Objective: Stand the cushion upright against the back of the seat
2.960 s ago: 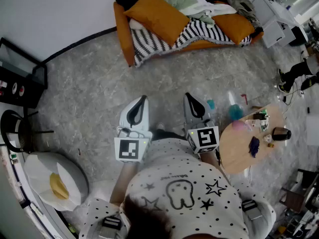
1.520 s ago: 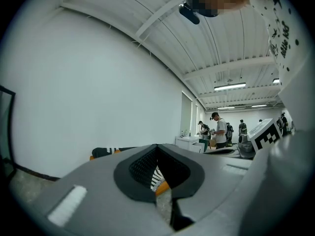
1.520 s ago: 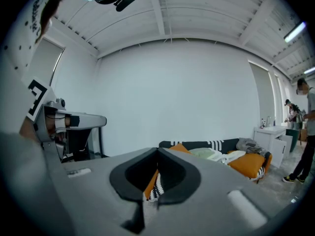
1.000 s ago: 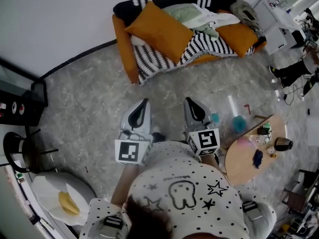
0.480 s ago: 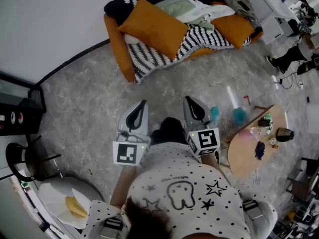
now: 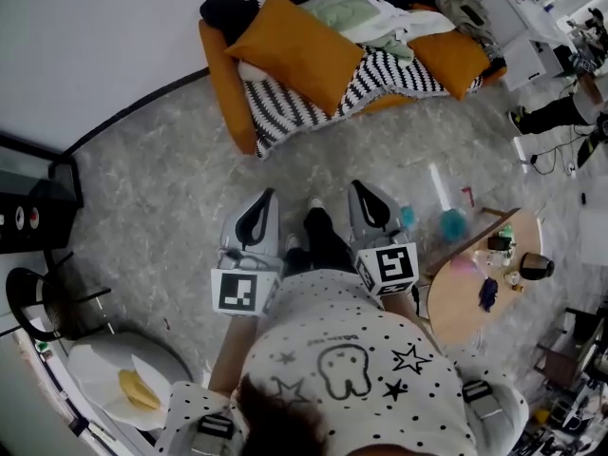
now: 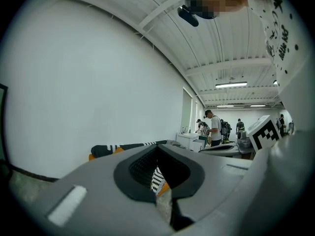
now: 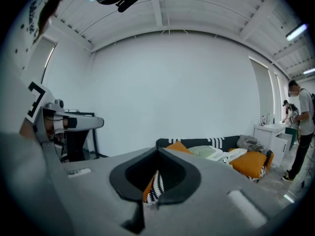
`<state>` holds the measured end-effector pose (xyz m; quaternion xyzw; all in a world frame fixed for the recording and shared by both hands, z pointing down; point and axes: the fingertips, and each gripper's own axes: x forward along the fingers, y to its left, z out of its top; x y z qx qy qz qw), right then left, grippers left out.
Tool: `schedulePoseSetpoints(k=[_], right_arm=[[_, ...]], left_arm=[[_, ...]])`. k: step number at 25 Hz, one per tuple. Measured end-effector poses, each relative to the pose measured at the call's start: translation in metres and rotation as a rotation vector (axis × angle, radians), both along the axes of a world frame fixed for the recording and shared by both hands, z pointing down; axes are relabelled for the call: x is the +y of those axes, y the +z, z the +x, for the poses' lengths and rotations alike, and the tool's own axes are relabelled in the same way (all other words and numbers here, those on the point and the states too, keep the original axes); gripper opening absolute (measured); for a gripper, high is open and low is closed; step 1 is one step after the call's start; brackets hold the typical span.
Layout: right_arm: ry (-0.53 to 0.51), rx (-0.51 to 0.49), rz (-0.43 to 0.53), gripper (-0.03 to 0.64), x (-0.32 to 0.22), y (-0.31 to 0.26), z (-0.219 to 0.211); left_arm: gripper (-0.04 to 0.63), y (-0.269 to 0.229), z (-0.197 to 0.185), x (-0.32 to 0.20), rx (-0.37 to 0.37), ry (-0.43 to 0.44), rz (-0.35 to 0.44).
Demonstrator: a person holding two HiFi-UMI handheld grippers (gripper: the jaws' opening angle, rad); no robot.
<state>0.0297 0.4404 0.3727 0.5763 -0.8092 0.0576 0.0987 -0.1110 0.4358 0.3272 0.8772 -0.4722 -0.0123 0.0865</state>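
Observation:
An orange sofa under a black-and-white striped blanket stands against the far wall. A large orange cushion lies slanted on its left part, and a second orange cushion sits at its right end. Crumpled clothes lie between them. My left gripper and right gripper are held side by side over the grey floor, well short of the sofa. Both are shut and hold nothing. The right gripper view shows the sofa and the large cushion beyond the right gripper. The left gripper shows with its jaws closed together.
A round wooden table with small items stands at the right, with blue bottles on the floor beside it. A black rack and a white floor cushion are at the left. People stand by white desks at the far right.
The sofa has come slightly nearer in the head view. A dark foot now shows between the two grippers. Both grippers stay shut and side by side.

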Motion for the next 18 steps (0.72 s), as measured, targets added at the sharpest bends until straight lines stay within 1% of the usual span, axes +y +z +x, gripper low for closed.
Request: schedulePoseSetpoints(k=[3,7,11,18], right_arm=[[-0.014,0.007,-0.002,0.002,-0.015,0.000,0.003],[-0.021,0.012,0.005,0.002,-0.039,-0.004,0.011],[-0.038,0.012,0.003,0.002,-0.063,-0.004,0.017],[-0.042,0.003,0.009,0.002,-0.094,-0.005,0.043]], left_arm=[[0.000,0.001,0.001,-0.013,0.007,-0.021,-0.006],[0.000,-0.004,0.005,-0.034,0.006,-0.033,0.018],[0.000,-0.005,0.011,-0.057,0.007,-0.053,0.018],[-0.002,-0.008,0.040,-0.086,0.003,-0.052,0.026]])
